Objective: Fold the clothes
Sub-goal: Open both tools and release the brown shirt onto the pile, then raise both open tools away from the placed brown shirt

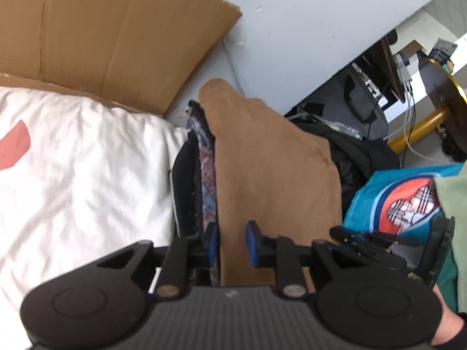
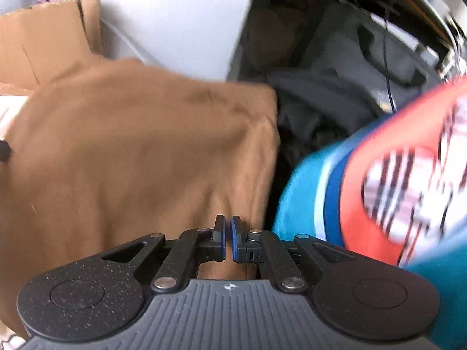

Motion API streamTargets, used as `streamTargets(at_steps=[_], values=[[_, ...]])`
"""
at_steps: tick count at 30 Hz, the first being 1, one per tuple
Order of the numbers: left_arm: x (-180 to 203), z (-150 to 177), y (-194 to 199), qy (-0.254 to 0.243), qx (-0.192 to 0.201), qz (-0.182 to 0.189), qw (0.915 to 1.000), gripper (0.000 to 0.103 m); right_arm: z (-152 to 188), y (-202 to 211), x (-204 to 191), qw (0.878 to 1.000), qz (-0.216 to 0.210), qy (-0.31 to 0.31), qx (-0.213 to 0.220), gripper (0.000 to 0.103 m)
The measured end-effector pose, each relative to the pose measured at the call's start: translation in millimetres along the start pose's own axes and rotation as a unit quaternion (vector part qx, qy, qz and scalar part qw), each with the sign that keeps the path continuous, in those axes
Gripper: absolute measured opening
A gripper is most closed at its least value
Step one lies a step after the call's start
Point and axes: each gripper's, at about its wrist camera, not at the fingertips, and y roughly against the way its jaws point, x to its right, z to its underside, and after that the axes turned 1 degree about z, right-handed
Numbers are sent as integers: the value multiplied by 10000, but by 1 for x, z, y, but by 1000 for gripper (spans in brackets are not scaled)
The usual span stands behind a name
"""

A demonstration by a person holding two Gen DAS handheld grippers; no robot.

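Spread jaws on your left gripper point(image 1: 232, 243) straddle the near edge of the brown garment point(image 1: 271, 157), which runs ahead as a folded slab; no pad looks to bite it. Left of the jaws stand dark folded clothes point(image 1: 201, 169), then a white shirt point(image 1: 81, 157). Right wrist view: your right gripper point(image 2: 227, 240) has jaws nearly pressed together, nothing between them, brown cloth just beyond, a teal shirt point(image 2: 306, 204) to the right. Pushing forward could topple the slab or rumple its fold.
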Motion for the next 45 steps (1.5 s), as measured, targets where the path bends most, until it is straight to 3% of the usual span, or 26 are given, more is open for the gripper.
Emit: streamTargets(at_steps=[14,19,24,27,31,38,40,45], values=[[7,29,21,-182,-174,-237,9994,27,44,31,17,9987,113,-493,4,9],[2,46,25,-141,-344,-306,9988,30,63,41,6,9986,-90,-512,-82,9],[-2,54,36,-133,-483,-596,9970,37,85,40,-1,9971,-276,-573,-406,10],[-1,53,46,-185,-552,-771,9953,47,90,46,-4,9964,-337,-634,-456,11],[4,51,65,-218,-606,-859,9942,57,91,65,-5,9955,-436,-734,-403,32],[17,43,104,-191,-694,-1136,9909,83,81,103,-4,9935,-628,-856,-405,54],[19,38,117,-140,-681,-1106,9914,87,76,113,-2,9926,-682,-911,-435,67],[26,27,151,-29,-546,-1297,9900,89,65,139,2,9898,-846,-1040,-492,81]])
